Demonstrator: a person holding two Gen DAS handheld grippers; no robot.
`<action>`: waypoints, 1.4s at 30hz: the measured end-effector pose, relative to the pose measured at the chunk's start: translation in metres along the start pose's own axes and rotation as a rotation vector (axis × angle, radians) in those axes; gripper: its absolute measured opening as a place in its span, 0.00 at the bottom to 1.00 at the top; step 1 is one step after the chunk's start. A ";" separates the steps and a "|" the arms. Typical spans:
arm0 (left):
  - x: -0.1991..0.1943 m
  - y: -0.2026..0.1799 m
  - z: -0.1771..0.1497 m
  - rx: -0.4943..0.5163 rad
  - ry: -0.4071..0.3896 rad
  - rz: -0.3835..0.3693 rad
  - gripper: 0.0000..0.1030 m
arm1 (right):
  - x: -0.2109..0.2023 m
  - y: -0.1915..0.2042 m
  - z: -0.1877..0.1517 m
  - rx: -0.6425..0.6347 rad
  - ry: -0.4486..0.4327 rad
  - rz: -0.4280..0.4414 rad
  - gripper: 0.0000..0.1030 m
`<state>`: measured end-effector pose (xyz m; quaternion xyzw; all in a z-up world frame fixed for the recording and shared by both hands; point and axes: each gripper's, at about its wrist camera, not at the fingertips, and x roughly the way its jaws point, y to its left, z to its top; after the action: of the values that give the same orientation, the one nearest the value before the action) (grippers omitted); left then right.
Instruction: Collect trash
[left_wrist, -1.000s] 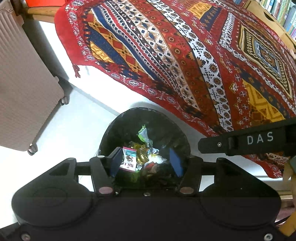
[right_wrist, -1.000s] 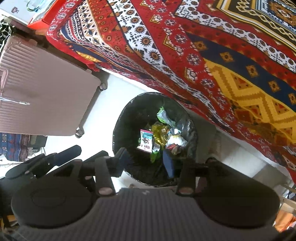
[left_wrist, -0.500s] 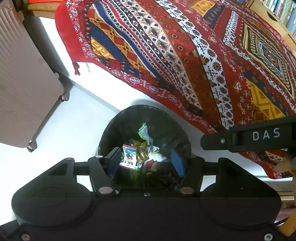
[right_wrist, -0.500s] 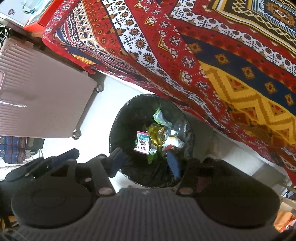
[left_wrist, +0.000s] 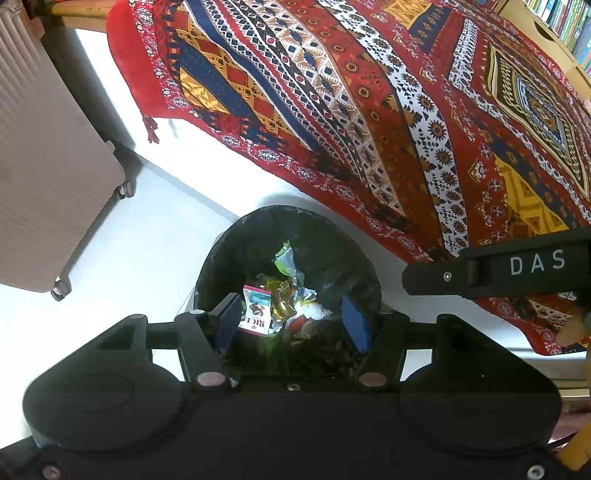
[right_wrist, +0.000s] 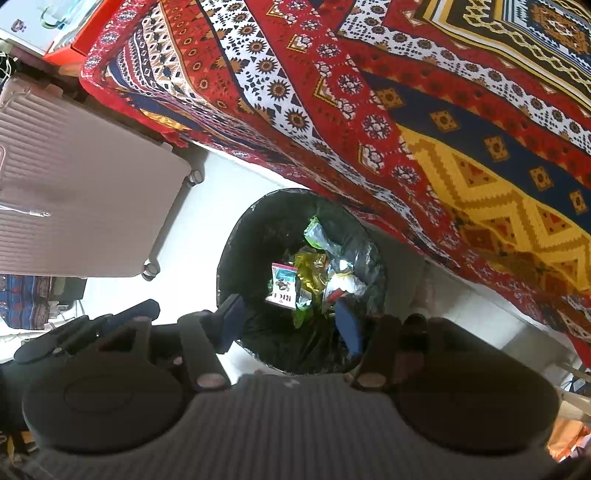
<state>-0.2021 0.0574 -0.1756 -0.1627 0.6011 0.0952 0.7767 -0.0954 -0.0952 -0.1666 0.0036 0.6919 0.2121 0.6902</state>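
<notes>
Trash (left_wrist: 280, 302) sits in the black bin (left_wrist: 332, 236) at lower centre of both views. Left gripper (left_wrist: 291, 321) and right gripper (right_wrist: 291, 317) both hover over it, fingers apart, nothing held. Looks mostly done.

Black left tool (left_wrist: 291, 321) with blue pads, silver screws, right tool (right_wrist: 288, 321) ribbed grey, lettered "DAS"

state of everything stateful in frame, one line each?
trash bin: upright, uncovered, black liner, partly filled
rice snack wrapper: in bin, lying on top
gold foil wrapper: in bin, crumpled
left claw: open, empty, above bin
right claw: open, empty, above bin
suitcase: closed, on floor
patterned blanket: spread, edge hanging beside bin
</notes>
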 end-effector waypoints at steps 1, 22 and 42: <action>0.000 0.000 0.000 0.000 0.001 -0.001 0.57 | 0.000 0.000 0.000 0.000 0.000 -0.001 0.66; 0.006 0.001 0.004 -0.007 0.008 -0.003 0.80 | 0.001 -0.001 0.003 0.008 -0.001 -0.014 0.67; 0.001 0.001 0.004 -0.007 -0.023 0.000 0.92 | 0.000 -0.001 0.006 0.002 -0.004 -0.022 0.67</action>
<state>-0.1987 0.0593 -0.1761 -0.1644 0.5917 0.0990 0.7830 -0.0897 -0.0946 -0.1668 -0.0031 0.6906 0.2037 0.6940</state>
